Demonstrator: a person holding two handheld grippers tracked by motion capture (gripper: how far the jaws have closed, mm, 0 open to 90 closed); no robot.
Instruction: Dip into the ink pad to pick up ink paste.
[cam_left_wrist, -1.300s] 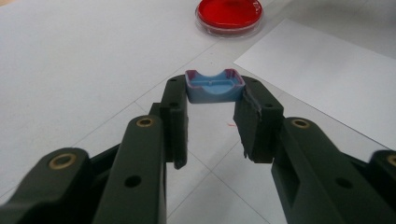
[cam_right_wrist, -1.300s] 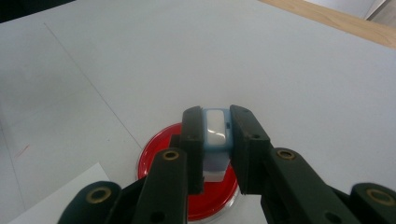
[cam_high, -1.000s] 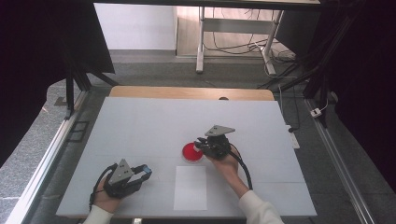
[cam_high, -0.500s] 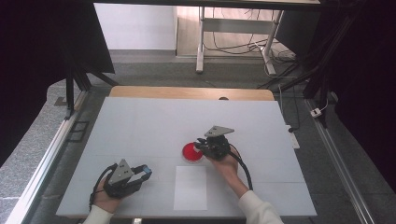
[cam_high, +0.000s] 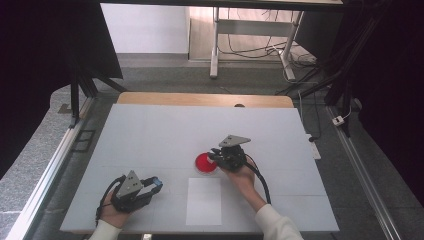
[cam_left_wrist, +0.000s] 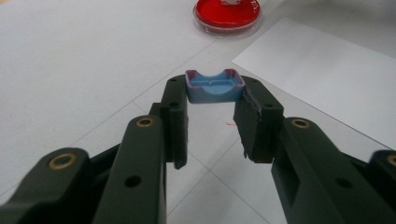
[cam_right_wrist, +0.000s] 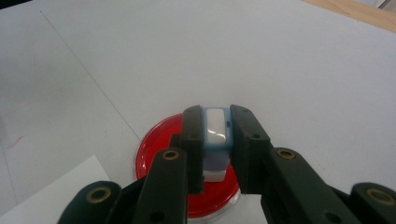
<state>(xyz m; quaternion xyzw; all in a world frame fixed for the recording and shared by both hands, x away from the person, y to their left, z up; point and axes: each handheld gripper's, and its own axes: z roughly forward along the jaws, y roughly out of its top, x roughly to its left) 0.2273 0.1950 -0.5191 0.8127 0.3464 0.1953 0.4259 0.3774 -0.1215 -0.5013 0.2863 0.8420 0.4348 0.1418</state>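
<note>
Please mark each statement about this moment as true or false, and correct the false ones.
1. The right gripper is shut on a small blue and white block. True.
2. That block is held above the red dish. True.
3. The left gripper has nothing between its jaws. False: a small blue cap-like piece sits between the tips of its jaws.
4. The white paper sheet lies under the red dish. False: the sheet lies apart from it, nearer the person.
5. The left gripper is touching the red dish. False: it is well away from it, toward the table's near left.
</note>
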